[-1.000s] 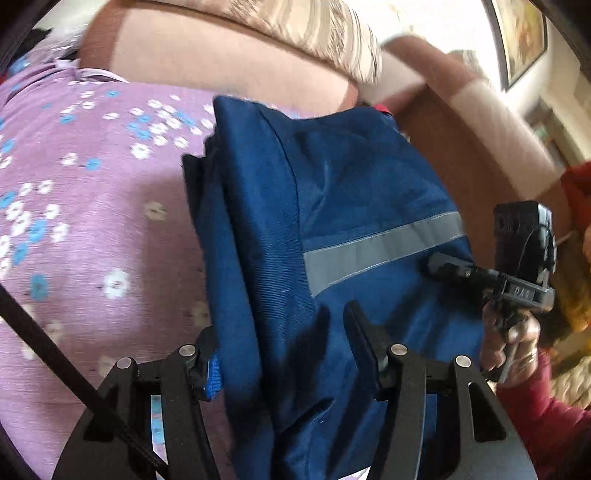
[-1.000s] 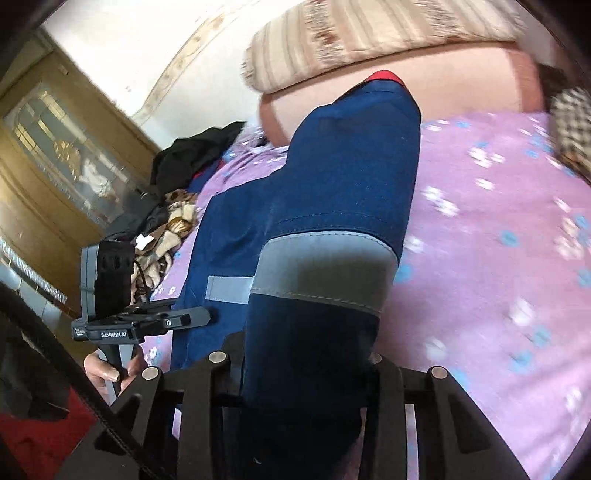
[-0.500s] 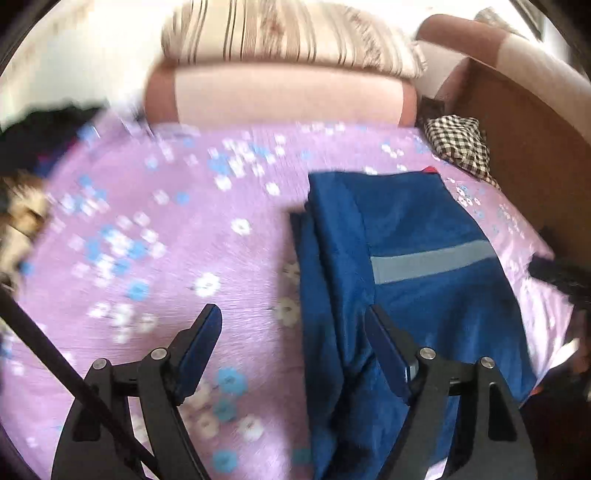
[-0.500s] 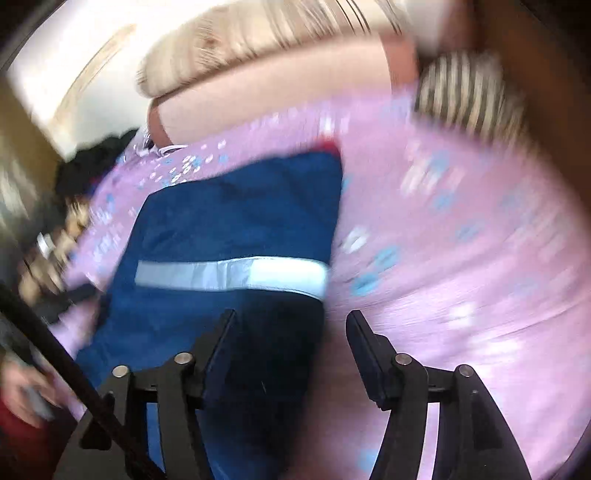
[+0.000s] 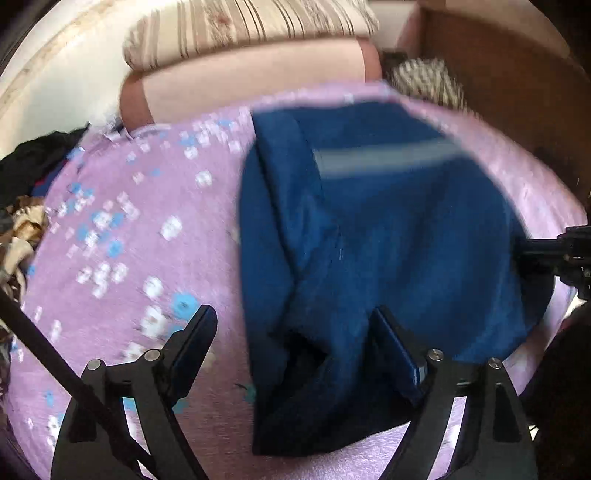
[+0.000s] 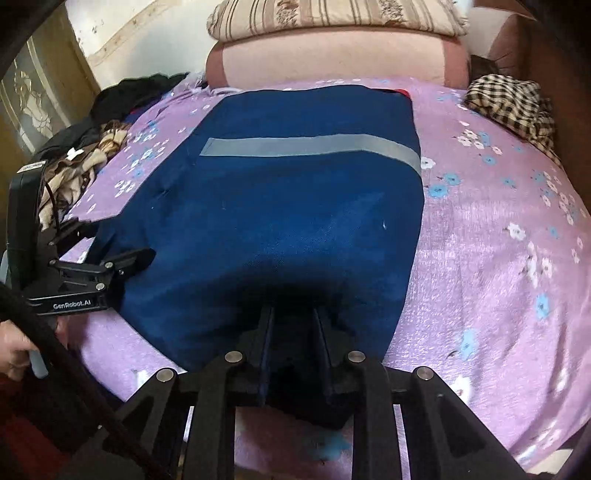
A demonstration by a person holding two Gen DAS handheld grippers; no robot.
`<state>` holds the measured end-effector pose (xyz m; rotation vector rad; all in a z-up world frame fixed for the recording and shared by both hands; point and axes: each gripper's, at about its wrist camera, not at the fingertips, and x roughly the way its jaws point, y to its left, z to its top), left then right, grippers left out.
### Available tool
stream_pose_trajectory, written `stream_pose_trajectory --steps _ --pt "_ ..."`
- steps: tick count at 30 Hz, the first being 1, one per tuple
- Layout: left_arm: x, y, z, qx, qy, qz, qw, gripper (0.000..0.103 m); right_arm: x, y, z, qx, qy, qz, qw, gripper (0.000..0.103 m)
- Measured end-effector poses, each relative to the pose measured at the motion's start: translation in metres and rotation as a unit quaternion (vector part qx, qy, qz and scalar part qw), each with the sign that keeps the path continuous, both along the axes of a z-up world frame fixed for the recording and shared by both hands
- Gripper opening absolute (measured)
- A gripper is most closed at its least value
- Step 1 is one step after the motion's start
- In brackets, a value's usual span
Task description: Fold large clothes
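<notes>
A dark blue garment with a grey reflective stripe lies folded flat on the purple flowered bedsheet. My right gripper is at the garment's near edge; its jaws are closing, and the fabric humps up between them, pinched. My left gripper hangs over the garment's left edge. Its jaws are opening wide, one finger over the sheet, the other over the cloth, gripping nothing. The right wrist view shows the left gripper at the garment's left side.
A heap of dark and brown clothes lies at the bed's left. A checked cloth lies at the far right. A pink bolster under a striped pillow closes the far end. A brown wooden side stands right. A hand holds the left gripper.
The lifted garment was laid down flat on the bed. My left gripper let go of its edge and opened wide. My right gripper opened, then narrowed on the near edge.
</notes>
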<state>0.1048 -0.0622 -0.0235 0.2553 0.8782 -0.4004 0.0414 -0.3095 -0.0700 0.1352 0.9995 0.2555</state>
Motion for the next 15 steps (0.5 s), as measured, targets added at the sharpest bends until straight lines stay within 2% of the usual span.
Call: stream_pose_trajectory --steps 2,4,6,8,11,13,15 --pt "0.008 0.0 0.021 -0.03 -0.01 -0.001 0.9995 0.085 0.007 -0.015 0.024 0.03 -0.022 -0.009 0.999 0.023" --pt "0.029 -0.014 0.033 -0.025 -0.018 -0.003 0.9995 0.085 0.024 -0.025 0.044 0.017 -0.049 -0.023 0.998 0.023" --pt "0.053 -0.032 0.039 -0.021 -0.021 -0.003 0.9996 0.085 0.049 -0.031 0.052 0.008 -0.058 -0.035 0.998 0.024" --pt "0.088 -0.052 0.034 -0.01 -0.005 0.0 0.9999 0.085 0.08 -0.037 0.05 0.006 -0.057 -0.039 0.998 0.025" --pt "0.136 -0.066 0.012 0.01 0.024 0.014 0.9996 0.085 0.126 -0.047 0.032 0.011 -0.029 -0.052 0.998 0.025" --pt "0.158 -0.067 -0.003 0.013 0.048 0.026 0.9984 0.085 0.145 -0.049 0.016 0.015 -0.004 -0.06 0.998 0.026" --pt "0.171 -0.069 -0.019 0.02 0.079 0.028 0.9963 0.089 0.152 -0.053 0.008 0.027 0.002 -0.068 0.997 0.026"
